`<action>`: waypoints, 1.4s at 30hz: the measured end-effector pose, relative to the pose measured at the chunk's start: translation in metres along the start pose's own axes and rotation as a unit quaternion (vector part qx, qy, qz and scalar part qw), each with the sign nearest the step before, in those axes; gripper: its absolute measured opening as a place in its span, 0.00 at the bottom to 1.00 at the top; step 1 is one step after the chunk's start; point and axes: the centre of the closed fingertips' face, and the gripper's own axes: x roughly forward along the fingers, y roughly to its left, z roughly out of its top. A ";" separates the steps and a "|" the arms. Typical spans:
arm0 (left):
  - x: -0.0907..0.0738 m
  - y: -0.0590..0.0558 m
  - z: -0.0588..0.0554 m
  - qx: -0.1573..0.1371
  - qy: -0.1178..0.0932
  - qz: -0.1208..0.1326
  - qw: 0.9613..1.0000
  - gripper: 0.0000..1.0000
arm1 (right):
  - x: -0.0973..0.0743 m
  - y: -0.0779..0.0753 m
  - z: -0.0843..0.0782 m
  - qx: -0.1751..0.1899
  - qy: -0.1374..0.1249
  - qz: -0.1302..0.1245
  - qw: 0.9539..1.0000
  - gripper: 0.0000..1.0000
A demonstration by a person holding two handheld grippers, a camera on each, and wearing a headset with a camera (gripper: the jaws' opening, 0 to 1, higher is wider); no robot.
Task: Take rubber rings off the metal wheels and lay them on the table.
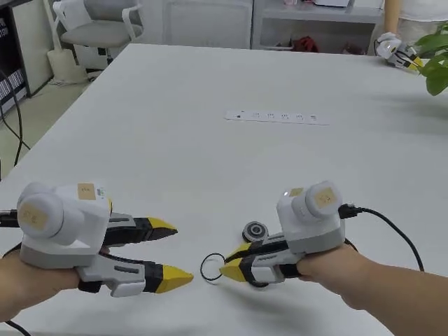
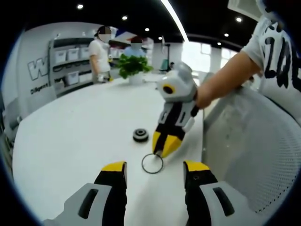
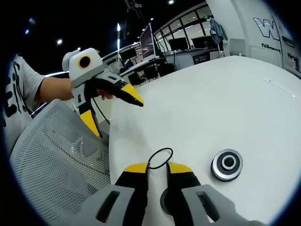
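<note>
A thin black rubber ring [image 1: 212, 267] lies low over the white table [image 1: 210, 140], and my right gripper [image 1: 227, 268] is shut on its near edge. In the right gripper view the ring [image 3: 160, 157] loops out from between the nearly closed yellow tips of that gripper [image 3: 158, 168]. A metal wheel [image 1: 255, 231] with a dark rim sits just behind the gripper, seen again as the wheel [image 3: 227, 165] to the right of the jaws. A dark round part [image 3: 164, 202] shows under the jaws. My left gripper [image 1: 171, 252] is open, its tips pointing at the ring [image 2: 152, 163] from the left.
A white power strip [image 1: 276, 116] lies across the table's middle. A green plant [image 1: 435, 59] stands at the far right corner and an office chair [image 1: 98, 28] beyond the far left edge. A black cable [image 1: 392, 231] trails from the right gripper. A mesh chair [image 3: 51, 160] is close behind me.
</note>
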 end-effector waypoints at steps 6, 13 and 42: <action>0.000 0.000 0.000 0.001 0.000 0.000 1.000 0.49 | -0.007 0.000 0.003 -0.002 -0.005 -0.004 1.000 0.12; 0.000 -0.003 0.001 -0.003 0.006 -0.006 1.000 0.47 | -0.019 -0.002 0.009 -0.003 -0.015 -0.009 1.000 0.13; 0.038 -0.003 0.037 0.042 0.009 -0.039 0.998 0.51 | -0.076 -0.024 0.007 -0.026 -0.031 -0.044 0.998 0.22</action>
